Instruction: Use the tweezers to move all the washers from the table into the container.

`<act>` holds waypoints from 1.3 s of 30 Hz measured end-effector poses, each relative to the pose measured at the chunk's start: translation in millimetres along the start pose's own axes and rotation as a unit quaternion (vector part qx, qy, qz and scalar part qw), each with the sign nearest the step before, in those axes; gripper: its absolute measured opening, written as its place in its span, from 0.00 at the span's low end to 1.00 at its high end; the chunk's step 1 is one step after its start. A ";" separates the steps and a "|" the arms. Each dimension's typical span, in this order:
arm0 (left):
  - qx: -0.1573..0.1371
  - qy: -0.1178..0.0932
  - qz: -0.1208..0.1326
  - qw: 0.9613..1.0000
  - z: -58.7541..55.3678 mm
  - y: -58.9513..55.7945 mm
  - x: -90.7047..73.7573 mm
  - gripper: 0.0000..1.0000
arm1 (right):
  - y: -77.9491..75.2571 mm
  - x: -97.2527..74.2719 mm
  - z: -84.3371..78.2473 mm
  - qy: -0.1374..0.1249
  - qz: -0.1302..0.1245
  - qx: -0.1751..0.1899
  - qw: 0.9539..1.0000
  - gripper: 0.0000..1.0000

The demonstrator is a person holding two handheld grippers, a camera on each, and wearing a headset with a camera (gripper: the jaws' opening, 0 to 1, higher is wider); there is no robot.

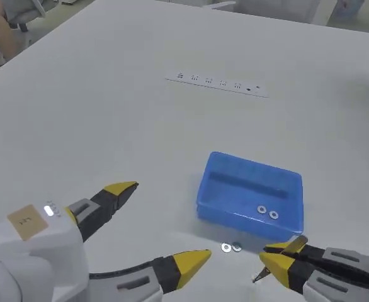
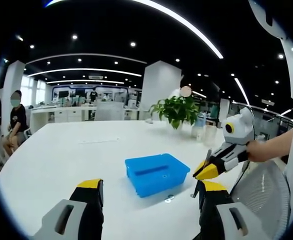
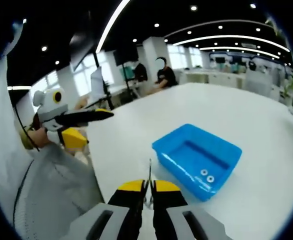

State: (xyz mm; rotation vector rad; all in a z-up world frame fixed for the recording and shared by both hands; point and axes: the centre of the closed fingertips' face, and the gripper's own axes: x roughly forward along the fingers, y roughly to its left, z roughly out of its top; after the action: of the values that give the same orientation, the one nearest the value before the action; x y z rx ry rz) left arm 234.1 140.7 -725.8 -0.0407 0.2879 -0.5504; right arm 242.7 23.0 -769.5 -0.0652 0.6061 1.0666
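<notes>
Silver washers [image 1: 231, 247] lie beside rt gripper [image 1: 269, 255] fingers [image 1: 278, 265].

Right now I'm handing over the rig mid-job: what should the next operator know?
Left gripper: open and holding nothing, over the table left of the container.
Right gripper: shut on the tweezers, by the container's near side.
Done: two washers lie in the container.
Left: two more washers sit side by side on the table, just in front of the container's near wall. Pick each up with the tweezers and drop it in.
</notes>
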 end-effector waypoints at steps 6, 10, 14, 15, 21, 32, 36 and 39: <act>-0.004 -0.004 0.001 1.000 1.2 1.1 -0.4 0.79 | -9.0 -1.3 33.5 -0.040 0.020 0.023 0.999 0.02; -0.001 -0.002 -0.003 1.000 0.2 -0.8 0.5 0.79 | -20.2 0.8 53.6 -0.064 0.019 0.029 0.997 0.02; -0.001 -0.003 0.000 1.000 0.2 0.3 0.2 0.79 | -31.9 6.2 67.1 -0.078 0.017 0.037 0.996 0.02; -0.002 -0.004 0.001 1.000 0.4 1.0 -0.1 0.79 | -37.3 9.4 69.4 -0.078 0.012 0.044 0.996 0.02; -0.004 -0.007 0.004 1.000 1.1 2.1 -0.6 0.78 | -65.0 27.0 72.0 -0.079 -0.014 0.087 0.993 0.02; -0.006 -0.009 0.005 1.000 1.9 2.6 -0.8 0.78 | -95.2 58.4 49.9 -0.025 -0.052 0.074 0.996 0.02; -0.004 -0.007 0.005 1.000 1.3 2.7 -0.9 0.78 | -97.9 63.6 43.0 -0.007 -0.057 0.060 0.997 0.02; -0.006 -0.008 0.005 1.000 1.6 2.7 -0.9 0.78 | -97.1 66.8 39.0 0.005 -0.059 0.045 0.997 0.02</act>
State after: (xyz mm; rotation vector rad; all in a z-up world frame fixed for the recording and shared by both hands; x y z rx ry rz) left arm 235.3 143.4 -724.4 -0.0542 0.2762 -0.5383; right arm 363.3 41.3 -792.8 -0.0269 0.6502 0.9249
